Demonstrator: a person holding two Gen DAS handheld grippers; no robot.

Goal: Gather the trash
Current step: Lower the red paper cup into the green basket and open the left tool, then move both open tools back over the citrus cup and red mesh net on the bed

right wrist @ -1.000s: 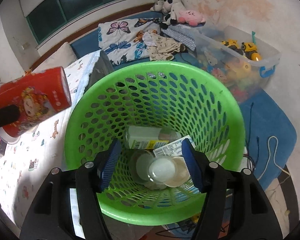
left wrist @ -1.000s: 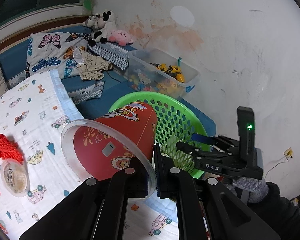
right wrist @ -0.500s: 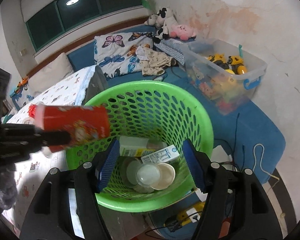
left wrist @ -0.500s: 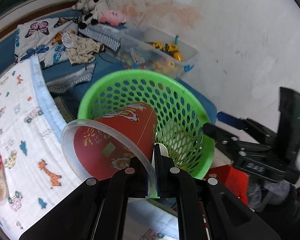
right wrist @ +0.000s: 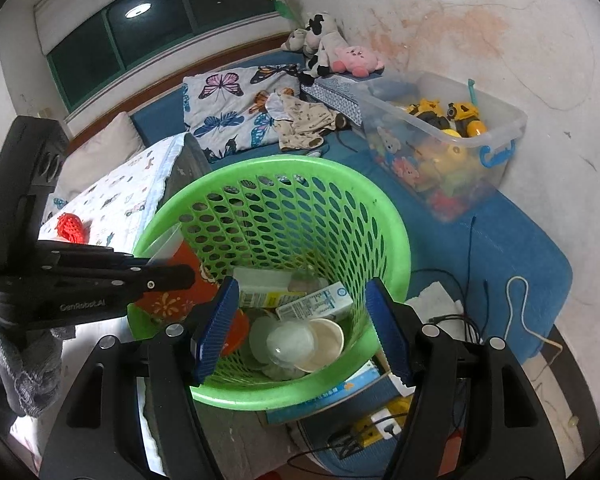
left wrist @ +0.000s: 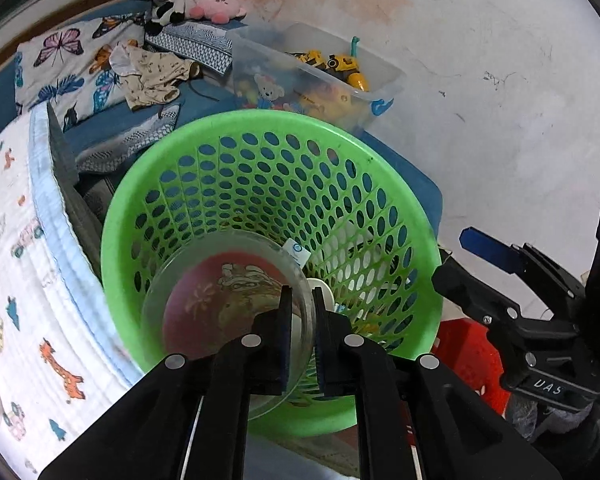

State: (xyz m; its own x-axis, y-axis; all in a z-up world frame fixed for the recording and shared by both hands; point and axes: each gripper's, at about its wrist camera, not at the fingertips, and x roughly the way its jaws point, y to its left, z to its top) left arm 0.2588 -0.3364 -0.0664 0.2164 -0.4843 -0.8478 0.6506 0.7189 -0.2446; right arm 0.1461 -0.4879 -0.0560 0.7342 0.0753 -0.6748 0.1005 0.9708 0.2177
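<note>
Left hand-held gripper (left wrist: 300, 334) pinches red cup (left wrist: 224, 312), blurred inside basket (left wrist: 380, 160); right hand-held gripper (right wrist: 300, 326) gapes.

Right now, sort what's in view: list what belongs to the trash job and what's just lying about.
Job:
left gripper
red snack canister
green laundry-style basket
milk cartons
plastic cups
red mesh netting

Lying about:
toy bin
plush toys
butterfly pillow
</note>
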